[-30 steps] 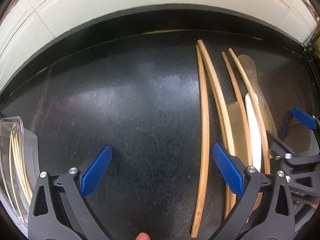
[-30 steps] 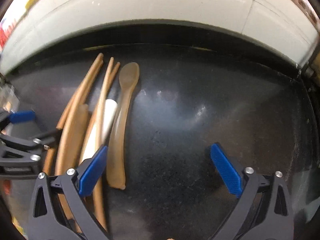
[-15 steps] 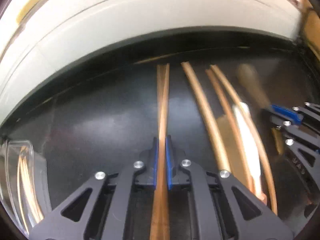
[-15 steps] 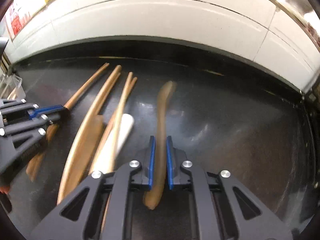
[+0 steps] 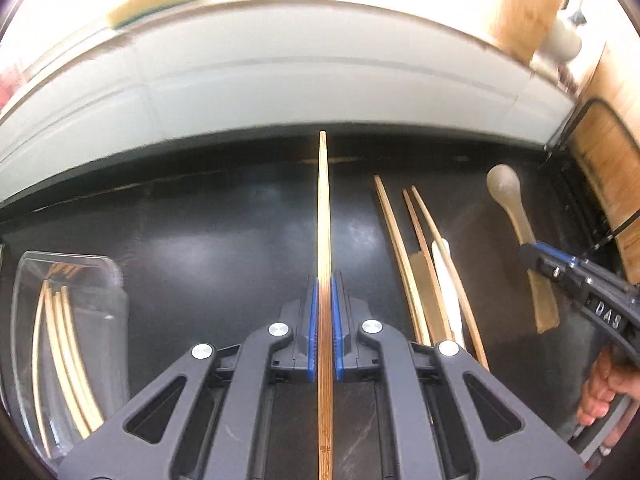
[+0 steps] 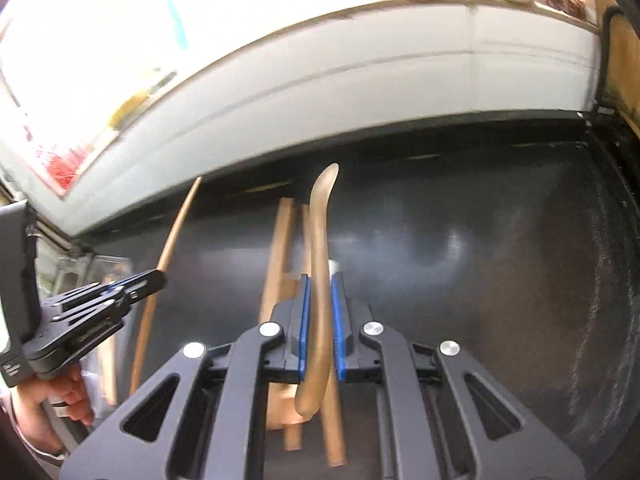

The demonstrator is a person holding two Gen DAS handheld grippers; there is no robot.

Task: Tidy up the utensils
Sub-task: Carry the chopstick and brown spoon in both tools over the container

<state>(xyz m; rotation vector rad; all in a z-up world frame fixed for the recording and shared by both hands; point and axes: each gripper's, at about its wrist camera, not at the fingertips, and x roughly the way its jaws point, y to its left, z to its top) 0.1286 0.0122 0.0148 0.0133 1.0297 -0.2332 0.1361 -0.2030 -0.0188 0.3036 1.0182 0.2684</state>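
Observation:
My left gripper (image 5: pixel 324 328) is shut on a bamboo chopstick (image 5: pixel 323 216) and holds it lifted above the black table, pointing at the back wall. My right gripper (image 6: pixel 321 328) is shut on a brown translucent spoon (image 6: pixel 320 248), also lifted; it shows in the left wrist view (image 5: pixel 516 216) at the right. More chopsticks (image 5: pixel 404 256), a white utensil (image 5: pixel 446 280) and a brown utensil (image 5: pixel 424 288) lie on the table between the grippers. A clear plastic tray (image 5: pixel 108 276) at the left holds several chopsticks (image 5: pixel 64 344).
The black table (image 6: pixel 480 260) ends at a white tiled wall (image 5: pixel 280 80) behind. A black wire rack with wooden boards (image 5: pixel 600 168) stands at the right edge. A yellow sponge (image 5: pixel 160 0) sits on the ledge above.
Both grippers closed from open, the left on a chopstick and the right on the spoon, then lifted them off the table. The views now look higher toward the wall.

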